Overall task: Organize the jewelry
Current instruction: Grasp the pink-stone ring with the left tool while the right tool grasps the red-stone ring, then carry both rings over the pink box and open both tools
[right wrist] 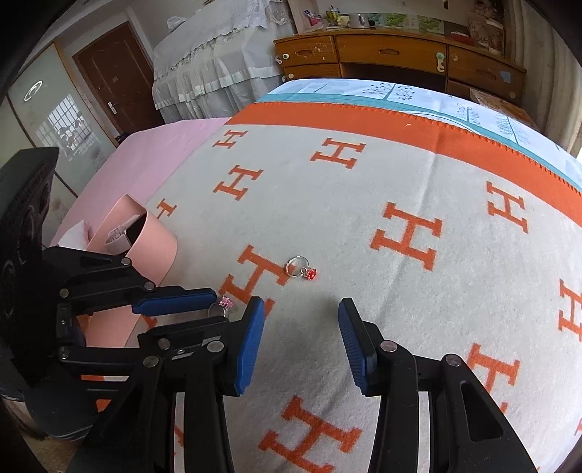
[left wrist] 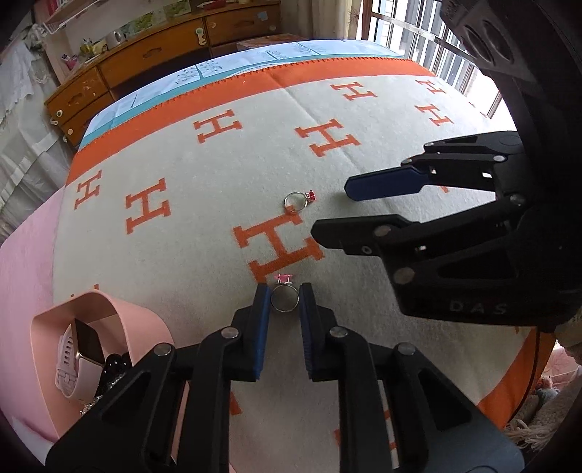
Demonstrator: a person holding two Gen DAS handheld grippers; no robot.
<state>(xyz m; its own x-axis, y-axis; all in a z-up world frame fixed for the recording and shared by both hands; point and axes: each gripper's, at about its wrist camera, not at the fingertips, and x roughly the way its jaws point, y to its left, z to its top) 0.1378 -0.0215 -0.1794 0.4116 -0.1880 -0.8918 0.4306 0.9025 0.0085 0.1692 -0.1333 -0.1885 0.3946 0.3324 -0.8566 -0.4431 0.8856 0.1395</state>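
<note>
A silver ring with a pink stone (left wrist: 284, 298) lies on the cream and orange blanket (left wrist: 189, 262), and my left gripper (left wrist: 284, 303) is shut on its band, one blue pad at each side. The right wrist view shows that gripper (right wrist: 218, 312) low at the left with the pink-stone ring (right wrist: 222, 305) between its fingers. A second silver ring with a red stone (left wrist: 297, 202) lies free further out on the blanket. My right gripper (right wrist: 301, 309) hovers open just short of the red-stone ring (right wrist: 300, 268), nothing between its pads. It enters the left wrist view (left wrist: 329, 209) from the right.
A pink open box (left wrist: 145, 324) stands at the left on the blanket, also seen in the right wrist view (right wrist: 156, 247). It holds a watch with a pink strap (left wrist: 78, 358) and dark beads. A wooden dresser (right wrist: 393, 54) stands beyond the bed, with window bars (left wrist: 418, 32) at the right.
</note>
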